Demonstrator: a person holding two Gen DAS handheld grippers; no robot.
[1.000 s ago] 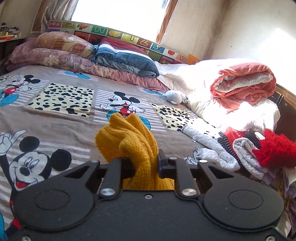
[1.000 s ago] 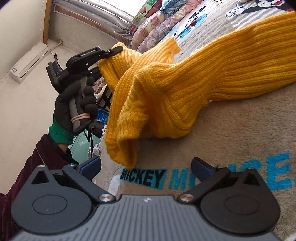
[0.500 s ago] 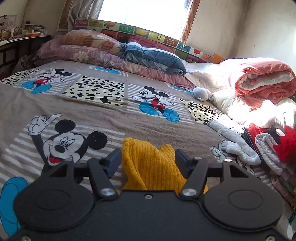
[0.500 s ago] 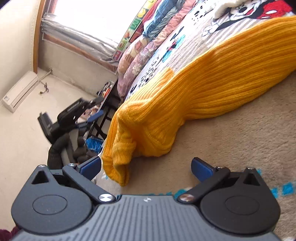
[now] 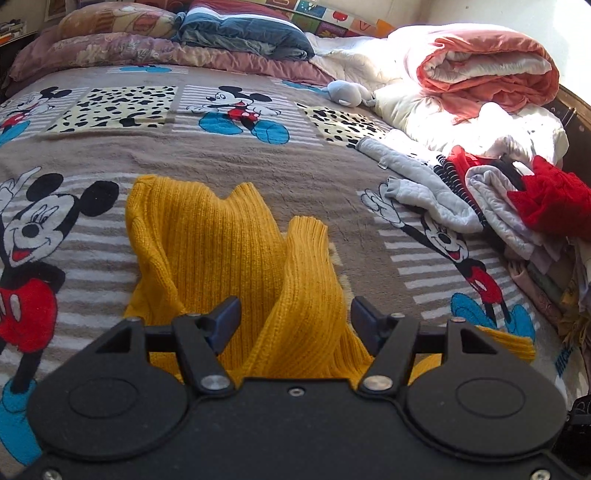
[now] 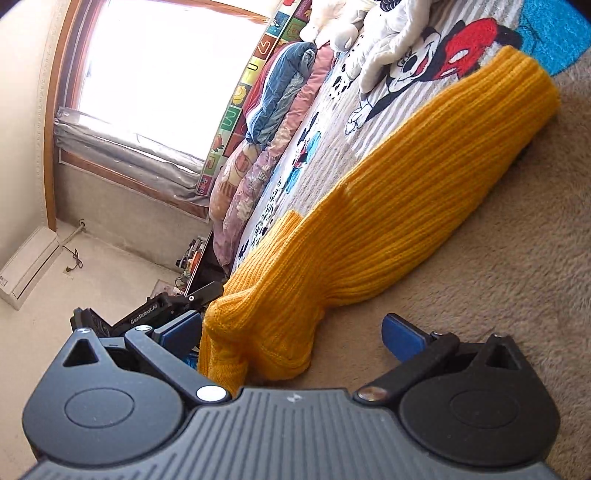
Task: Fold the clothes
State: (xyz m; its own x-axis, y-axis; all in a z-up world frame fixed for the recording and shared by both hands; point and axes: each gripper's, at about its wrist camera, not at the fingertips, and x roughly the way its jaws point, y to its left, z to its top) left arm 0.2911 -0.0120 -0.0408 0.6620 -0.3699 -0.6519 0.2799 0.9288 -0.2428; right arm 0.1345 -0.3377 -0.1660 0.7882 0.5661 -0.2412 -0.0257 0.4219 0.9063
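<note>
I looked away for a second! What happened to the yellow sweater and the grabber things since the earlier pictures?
The left gripper let go: a second ago its fingers pinched the yellow sweater and held it up; now they stand apart and the sweater has dropped onto the Mickey blanket. The right gripper stayed open, but moved closer to the sweater's edge. The clothes pile stayed put.

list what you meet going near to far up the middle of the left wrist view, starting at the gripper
left gripper → yellow knit sweater → Mickey blanket → dark blue folded quilt → alphabet panel along the wall
</note>
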